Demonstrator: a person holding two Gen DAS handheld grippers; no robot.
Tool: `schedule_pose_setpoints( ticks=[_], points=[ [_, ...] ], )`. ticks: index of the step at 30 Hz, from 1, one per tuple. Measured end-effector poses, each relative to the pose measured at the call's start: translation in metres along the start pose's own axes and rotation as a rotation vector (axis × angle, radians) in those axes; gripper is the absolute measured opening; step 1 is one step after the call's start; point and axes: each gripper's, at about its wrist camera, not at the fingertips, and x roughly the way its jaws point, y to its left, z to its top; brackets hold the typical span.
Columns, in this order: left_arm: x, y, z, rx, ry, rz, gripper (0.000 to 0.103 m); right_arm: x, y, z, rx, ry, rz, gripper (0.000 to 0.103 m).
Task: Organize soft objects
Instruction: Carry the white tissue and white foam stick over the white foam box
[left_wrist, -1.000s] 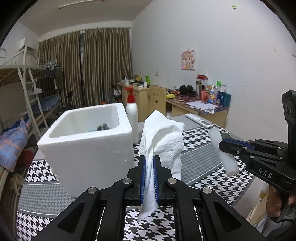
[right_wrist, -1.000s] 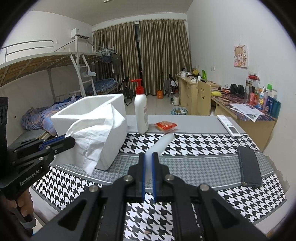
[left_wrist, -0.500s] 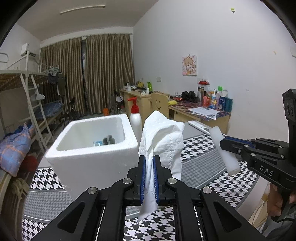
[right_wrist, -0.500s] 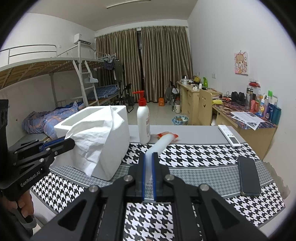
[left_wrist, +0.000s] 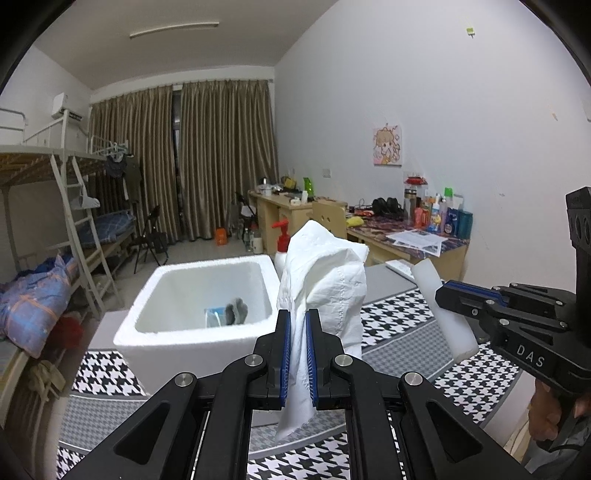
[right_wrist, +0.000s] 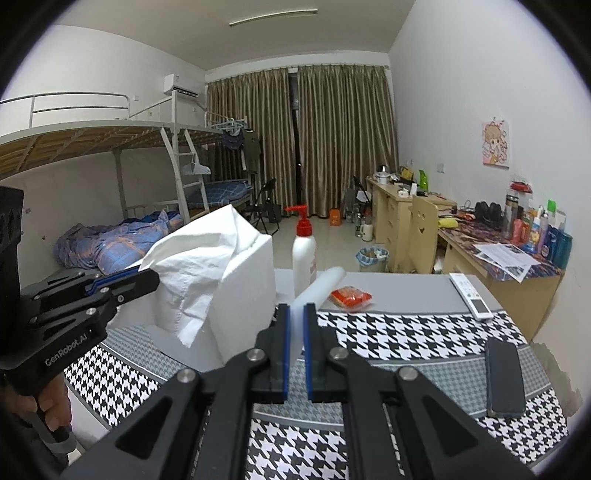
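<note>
My left gripper (left_wrist: 296, 325) is shut on a crumpled white tissue (left_wrist: 325, 280), held in the air just right of the white foam box (left_wrist: 155, 332). The same tissue (right_wrist: 199, 280) shows in the right wrist view, hanging in front of the box (right_wrist: 255, 295). My right gripper (right_wrist: 295, 321) is shut on a white foam cylinder (right_wrist: 321, 288) that sticks up and forward between its fingers. That cylinder (left_wrist: 443, 306) appears at the right of the left wrist view. A grey and blue soft item (left_wrist: 225, 314) lies in the box's bottom.
A pump bottle (right_wrist: 304, 251) with a red top stands behind the box. On the houndstooth tablecloth (right_wrist: 406, 332) lie a red packet (right_wrist: 351, 297), a white remote (right_wrist: 471, 295) and a black phone (right_wrist: 504, 376). Desks with clutter line the right wall, a bunk bed the left.
Both grippers have risen with their loads still clamped. The box now sits lower in both views and its inside shows more.
</note>
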Motion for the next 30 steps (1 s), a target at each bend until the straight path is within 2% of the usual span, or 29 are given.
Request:
schedule_pose_setpoints(
  ticks=[30],
  points=[
    [0.010,0.039,0.028,-0.050,-0.052,0.103,0.009,0.031,0.031,0.035,-0.038,-0.025,0.096,0.009]
  ],
)
